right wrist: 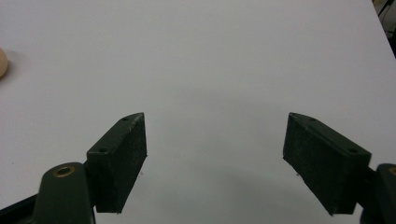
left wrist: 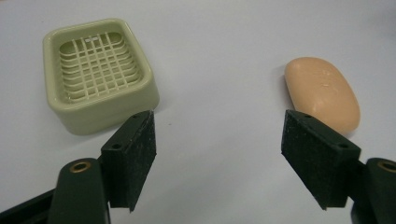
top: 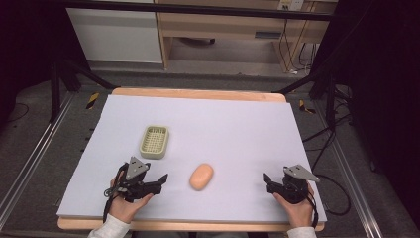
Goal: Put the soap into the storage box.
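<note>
Left gripper (top: 159,187): jaws spread wide, nothing between them, held low over the near left part of the tabletop (top: 237,129). In the left gripper view (left wrist: 219,154) the jaws frame bare surface, with the soap bar (left wrist: 322,93) just beyond the right-hand jaw and the soap dish (left wrist: 100,74) beyond the left-hand jaw. No contact with either.

Right gripper (top: 268,182): likewise released and empty, resting near the right front corner; in its own view (right wrist: 215,149) it looks over bare surface.

Progress, as judged: the work in hand appears to be placing the soap in the dish, and it stands at the outset. The soap bar (top: 201,176) lies flat on the tabletop, untouched, near the front and between the two grippers. The soap dish (top: 154,142) sits empty, upright, behind and to the left of the bar, apart from it. Grasp, lift, carry and placement all remain.

Clearance: open surface surrounds bar and dish on all sides. The path from bar to dish is short and unobstructed. The front edge lies close behind both hands; the bar is well in from every edge. The dish's raised rim is the one obstacle to clear on placement.
</note>
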### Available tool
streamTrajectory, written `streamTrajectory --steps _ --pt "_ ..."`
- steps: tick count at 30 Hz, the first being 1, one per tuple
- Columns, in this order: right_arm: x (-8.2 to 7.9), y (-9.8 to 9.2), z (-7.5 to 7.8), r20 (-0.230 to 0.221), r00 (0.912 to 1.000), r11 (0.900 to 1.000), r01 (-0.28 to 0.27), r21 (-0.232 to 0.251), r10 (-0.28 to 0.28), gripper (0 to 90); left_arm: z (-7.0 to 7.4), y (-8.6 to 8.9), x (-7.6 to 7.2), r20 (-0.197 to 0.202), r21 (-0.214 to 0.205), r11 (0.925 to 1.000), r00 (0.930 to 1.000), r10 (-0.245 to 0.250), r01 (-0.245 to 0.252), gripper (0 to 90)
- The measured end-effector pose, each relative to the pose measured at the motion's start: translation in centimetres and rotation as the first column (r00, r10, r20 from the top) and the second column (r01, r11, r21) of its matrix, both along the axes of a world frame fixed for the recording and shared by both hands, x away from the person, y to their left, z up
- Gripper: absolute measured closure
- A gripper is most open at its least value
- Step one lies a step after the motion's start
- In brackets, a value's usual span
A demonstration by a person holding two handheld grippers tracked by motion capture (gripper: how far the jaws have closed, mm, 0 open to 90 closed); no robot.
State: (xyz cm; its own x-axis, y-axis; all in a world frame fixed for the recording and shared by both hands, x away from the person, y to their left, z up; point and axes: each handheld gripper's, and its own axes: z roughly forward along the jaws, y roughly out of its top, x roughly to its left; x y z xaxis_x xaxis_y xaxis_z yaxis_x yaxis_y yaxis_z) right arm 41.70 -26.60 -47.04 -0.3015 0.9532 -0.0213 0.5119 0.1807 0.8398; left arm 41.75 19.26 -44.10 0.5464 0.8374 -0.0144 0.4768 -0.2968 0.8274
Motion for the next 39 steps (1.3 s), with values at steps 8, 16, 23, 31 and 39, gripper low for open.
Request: streamTrajectory --steps 8,16,23,31,39 --pt "0.1 -0.2 0.2 0.006 0.9999 1.0 0.009 0.003 -0.009 21.7 1.0 -0.7 0.6 0.014 0.007 0.9999 0.9998 -0.012 0.012 24.4" --pt "0.1 -0.1 0.3 0.007 1.0 1.0 0.007 0.004 -0.007 21.8 1.7 -2.3 1.1 0.017 0.013 0.999 0.999 -0.043 0.042 23.7" --pt "0.1 0.0 0.3 0.006 1.0 1.0 0.003 0.001 -0.003 21.9 2.6 -3.9 1.4 0.024 0.012 0.997 0.9968 -0.077 0.076 23.3" --pt "0.1 0.1 0.3 0.003 1.0 1.0 0.0 0.002 0.0 22.1 3.1 -5.4 1.8 0.023 0.009 0.9952 0.995 -0.097 0.097 21.7" --pt "0.2 0.2 0.2 0.003 1.0 1.0 -0.004 -0.002 0.004 22.3 2.8 -6.4 2.3 0.002 0.026 0.9938 0.9941 -0.108 0.108 21.7"
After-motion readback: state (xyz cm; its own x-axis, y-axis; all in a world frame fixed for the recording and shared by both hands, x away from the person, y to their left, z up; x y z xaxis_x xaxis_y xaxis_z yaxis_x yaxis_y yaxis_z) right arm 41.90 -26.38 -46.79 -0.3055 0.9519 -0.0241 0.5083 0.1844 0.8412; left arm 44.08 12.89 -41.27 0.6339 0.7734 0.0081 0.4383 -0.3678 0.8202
